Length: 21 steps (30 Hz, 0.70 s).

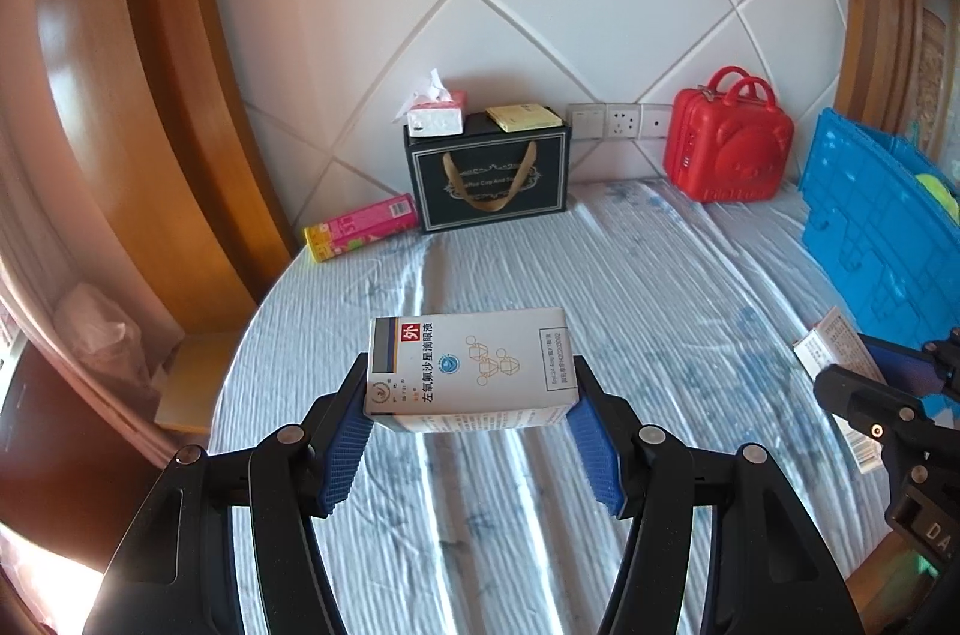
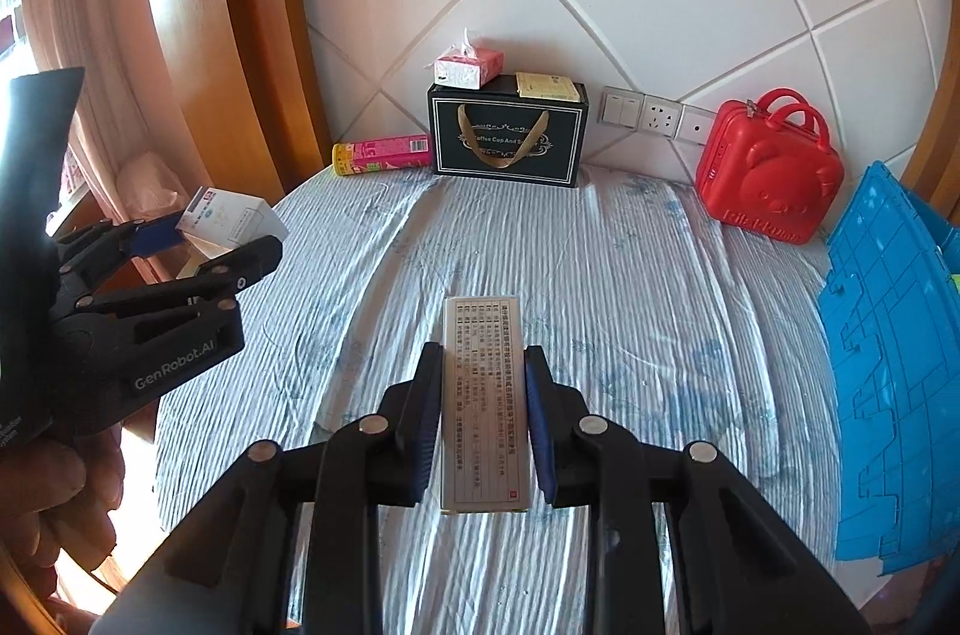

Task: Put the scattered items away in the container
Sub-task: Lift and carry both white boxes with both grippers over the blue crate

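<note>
My left gripper (image 1: 471,377) is shut on a white eye-drop box (image 1: 471,368) with Chinese print, held above the bed; it also shows in the right wrist view (image 2: 231,218) at the left. My right gripper (image 2: 485,365) is shut on a narrow white medicine box (image 2: 485,401), held lengthwise between the blue pads above the bed. That box also shows at the right edge of the left wrist view (image 1: 831,353). The blue plastic crate (image 2: 888,365) stands at the right, also in the left wrist view (image 1: 876,227).
A black gift bag (image 2: 510,134) stands against the wall with a tissue pack (image 2: 468,68) and a yellow box (image 2: 549,86) on top. A pink tube (image 2: 384,155) lies to its left, a red case (image 2: 771,170) to its right. The striped bedsheet (image 2: 600,275) covers the bed.
</note>
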Tool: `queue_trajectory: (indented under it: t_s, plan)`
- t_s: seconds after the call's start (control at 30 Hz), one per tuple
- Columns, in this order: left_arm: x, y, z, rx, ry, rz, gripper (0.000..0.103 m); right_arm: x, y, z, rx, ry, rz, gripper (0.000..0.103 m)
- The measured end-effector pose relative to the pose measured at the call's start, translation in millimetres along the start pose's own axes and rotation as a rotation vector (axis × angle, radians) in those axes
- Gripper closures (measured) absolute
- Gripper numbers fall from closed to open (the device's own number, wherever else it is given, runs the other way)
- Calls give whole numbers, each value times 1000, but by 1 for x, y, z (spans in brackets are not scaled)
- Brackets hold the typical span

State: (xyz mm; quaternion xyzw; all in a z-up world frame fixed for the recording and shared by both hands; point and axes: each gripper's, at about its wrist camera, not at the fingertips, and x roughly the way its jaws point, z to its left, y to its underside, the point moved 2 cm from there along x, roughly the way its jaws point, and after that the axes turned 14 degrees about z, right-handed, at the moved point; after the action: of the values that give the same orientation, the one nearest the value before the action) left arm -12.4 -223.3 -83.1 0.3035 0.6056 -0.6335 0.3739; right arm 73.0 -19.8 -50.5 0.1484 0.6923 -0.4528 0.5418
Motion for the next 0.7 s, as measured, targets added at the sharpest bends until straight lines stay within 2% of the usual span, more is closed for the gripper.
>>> queue_trajectory:
  t_s: [0.3,0.7]
  plan:
    - [-17,-1,-29,16,-14,-21,42,-9,15,-23,-1,-8,2,78]
    - [-39,-1,-98,-29,-101,-25,42,-25,34,-87,-76,-88,-32,78]
